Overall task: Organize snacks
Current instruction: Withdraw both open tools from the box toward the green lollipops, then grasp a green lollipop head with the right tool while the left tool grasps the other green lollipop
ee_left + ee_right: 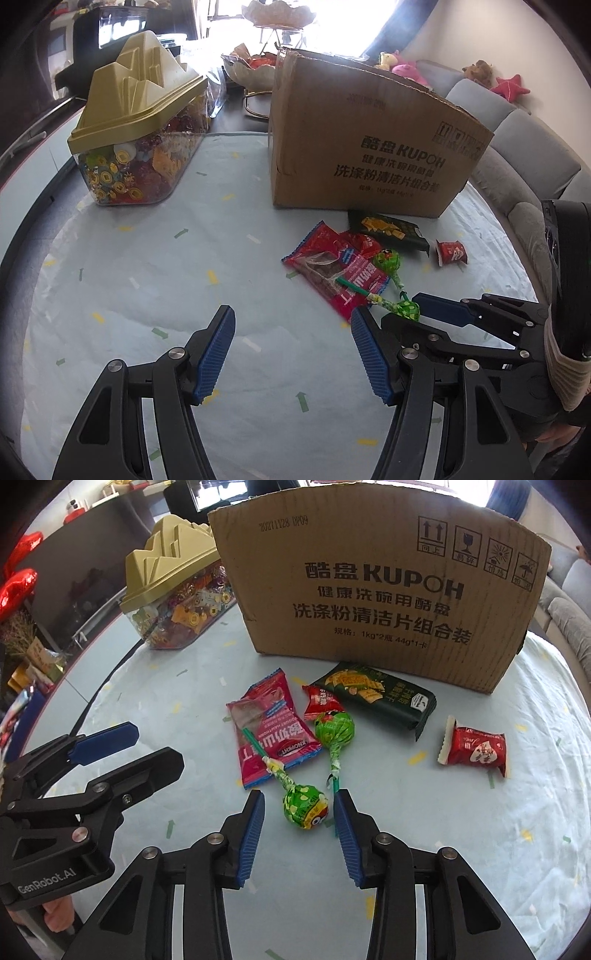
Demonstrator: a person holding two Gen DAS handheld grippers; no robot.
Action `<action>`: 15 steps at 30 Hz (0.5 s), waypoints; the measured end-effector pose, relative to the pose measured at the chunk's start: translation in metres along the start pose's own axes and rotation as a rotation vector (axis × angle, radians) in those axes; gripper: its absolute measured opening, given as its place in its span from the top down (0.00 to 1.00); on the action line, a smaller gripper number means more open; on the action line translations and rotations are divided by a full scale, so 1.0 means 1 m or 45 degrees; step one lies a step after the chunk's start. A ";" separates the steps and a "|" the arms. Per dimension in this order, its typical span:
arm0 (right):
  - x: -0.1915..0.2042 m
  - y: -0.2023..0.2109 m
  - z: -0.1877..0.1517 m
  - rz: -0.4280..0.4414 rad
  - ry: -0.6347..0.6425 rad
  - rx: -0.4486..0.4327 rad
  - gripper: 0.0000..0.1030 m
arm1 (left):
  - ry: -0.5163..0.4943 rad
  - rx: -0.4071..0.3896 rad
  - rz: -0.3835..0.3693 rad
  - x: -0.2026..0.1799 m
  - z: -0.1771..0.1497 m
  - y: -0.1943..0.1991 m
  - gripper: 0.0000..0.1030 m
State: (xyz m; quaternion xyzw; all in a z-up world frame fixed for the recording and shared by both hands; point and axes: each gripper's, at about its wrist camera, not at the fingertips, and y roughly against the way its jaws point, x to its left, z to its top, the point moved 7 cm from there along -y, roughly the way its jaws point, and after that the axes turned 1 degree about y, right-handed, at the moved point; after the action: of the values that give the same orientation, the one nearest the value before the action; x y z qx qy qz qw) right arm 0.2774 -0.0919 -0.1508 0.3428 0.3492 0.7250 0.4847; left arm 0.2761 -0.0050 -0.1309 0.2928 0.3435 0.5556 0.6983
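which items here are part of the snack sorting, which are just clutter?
Job: lollipops, pink pack, green pack, red candies, box, candy jar.
Clutter: plush toys, sofa, glass bowl.

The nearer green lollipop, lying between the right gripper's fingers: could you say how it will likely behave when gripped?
The nearer green lollipop has a round head, so it may roll or squirt sideways between the open pads of the right gripper. Its crinkled wrapper looks glossy, probably slippery. The thin stick rests on the pink packet, which may shift as it lifts.
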 end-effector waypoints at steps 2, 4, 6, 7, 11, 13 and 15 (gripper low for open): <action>0.001 -0.001 0.001 -0.013 0.017 -0.003 0.66 | -0.005 0.003 0.002 -0.001 0.000 -0.001 0.37; 0.001 -0.001 0.001 -0.033 0.030 -0.011 0.70 | -0.008 0.008 0.004 -0.003 -0.001 -0.001 0.37; 0.000 -0.001 0.001 -0.043 0.036 -0.019 0.74 | -0.013 0.012 0.003 -0.005 -0.001 -0.002 0.37; 0.000 -0.001 0.001 -0.043 0.033 -0.022 0.74 | -0.016 0.013 0.002 -0.006 -0.001 -0.001 0.37; -0.006 0.004 -0.001 -0.021 -0.016 -0.052 0.75 | -0.034 0.009 -0.004 -0.012 0.000 -0.001 0.37; -0.011 0.009 0.000 -0.015 -0.051 -0.076 0.75 | -0.052 0.007 -0.008 -0.017 0.002 -0.001 0.37; -0.017 0.016 0.001 -0.015 -0.078 -0.098 0.75 | -0.070 0.002 -0.014 -0.023 0.005 -0.002 0.38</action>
State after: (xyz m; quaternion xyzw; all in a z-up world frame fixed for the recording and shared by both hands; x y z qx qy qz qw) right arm 0.2757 -0.1123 -0.1399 0.3439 0.3082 0.7241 0.5123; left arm 0.2778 -0.0285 -0.1261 0.3065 0.3262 0.5431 0.7104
